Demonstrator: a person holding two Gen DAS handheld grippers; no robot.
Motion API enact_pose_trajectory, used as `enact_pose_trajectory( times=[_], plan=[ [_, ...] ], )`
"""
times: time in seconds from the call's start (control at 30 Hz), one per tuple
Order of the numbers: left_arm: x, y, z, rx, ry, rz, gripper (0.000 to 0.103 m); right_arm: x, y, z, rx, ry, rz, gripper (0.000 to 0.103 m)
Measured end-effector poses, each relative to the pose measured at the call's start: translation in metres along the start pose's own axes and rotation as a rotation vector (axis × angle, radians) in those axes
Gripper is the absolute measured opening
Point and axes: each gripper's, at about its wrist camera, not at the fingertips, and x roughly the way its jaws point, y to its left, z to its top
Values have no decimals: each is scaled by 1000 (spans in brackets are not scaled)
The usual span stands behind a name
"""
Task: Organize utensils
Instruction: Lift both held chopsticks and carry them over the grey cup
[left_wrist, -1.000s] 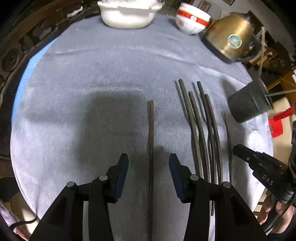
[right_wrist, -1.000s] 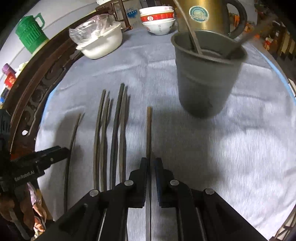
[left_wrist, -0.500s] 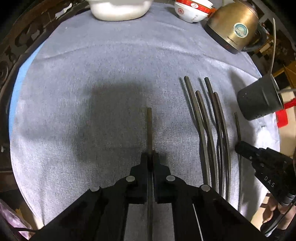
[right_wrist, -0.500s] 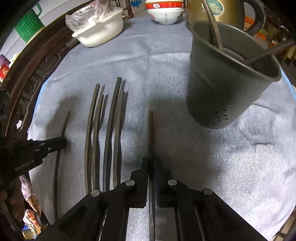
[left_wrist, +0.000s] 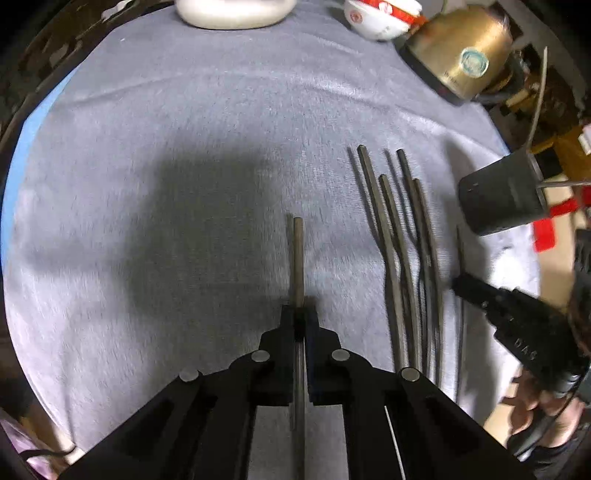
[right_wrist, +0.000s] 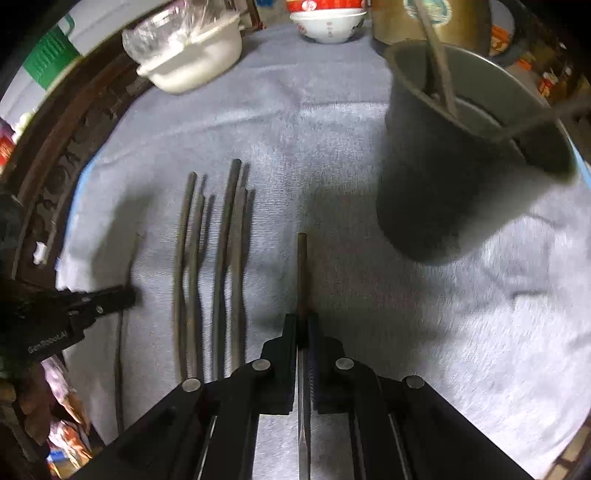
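Observation:
My left gripper (left_wrist: 300, 314) is shut on a dark chopstick (left_wrist: 297, 258) and holds it above the grey cloth (left_wrist: 166, 184). My right gripper (right_wrist: 302, 321) is shut on another chopstick (right_wrist: 302, 269), near the dark grey utensil cup (right_wrist: 443, 192), which holds two utensils. Several more chopsticks (left_wrist: 402, 251) lie side by side on the cloth between the grippers; they also show in the right wrist view (right_wrist: 210, 266). The right gripper (left_wrist: 458, 284) shows at the right of the left wrist view, the left gripper (right_wrist: 129, 295) at the left of the right wrist view.
A white lidded dish (left_wrist: 232, 11), a red-and-white bowl (left_wrist: 376, 18) and a brass kettle (left_wrist: 465, 55) stand at the far edge. A thin single chopstick (right_wrist: 122, 332) lies by the left gripper. The carved wooden table rim (right_wrist: 55, 177) curves round the left.
My left gripper has closed on the chopstick and lifted it. My right gripper has carried its chopstick closer to the cup, which now looms larger and tilted.

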Motion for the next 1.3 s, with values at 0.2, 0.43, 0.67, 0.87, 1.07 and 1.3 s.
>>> enact_pose_trajectory(
  times=[0.2,0.43,0.67,0.87,1.07,1.3],
  plan=[
    [-40,6,-29,-28,-171,-64,5,-53,-10,-36,82,-228,98,6],
    [-102,-5,-40,-18,-462,-81,5,-128,-25,-56,136,-557,60,6],
    [-125,-25,-43,36,-720,-36,5,-169,-30,-64,129,-833,-80,6],
    [-121,-32,-54,74,-839,48,5,-158,-25,-73,80,-857,-165,6],
    [-128,-25,-79,85,-835,46,5,-162,-31,-100,77,-866,-171,6],
    [-137,-23,-106,90,-848,22,5,-182,-24,-132,72,-901,-163,6]
  ],
)
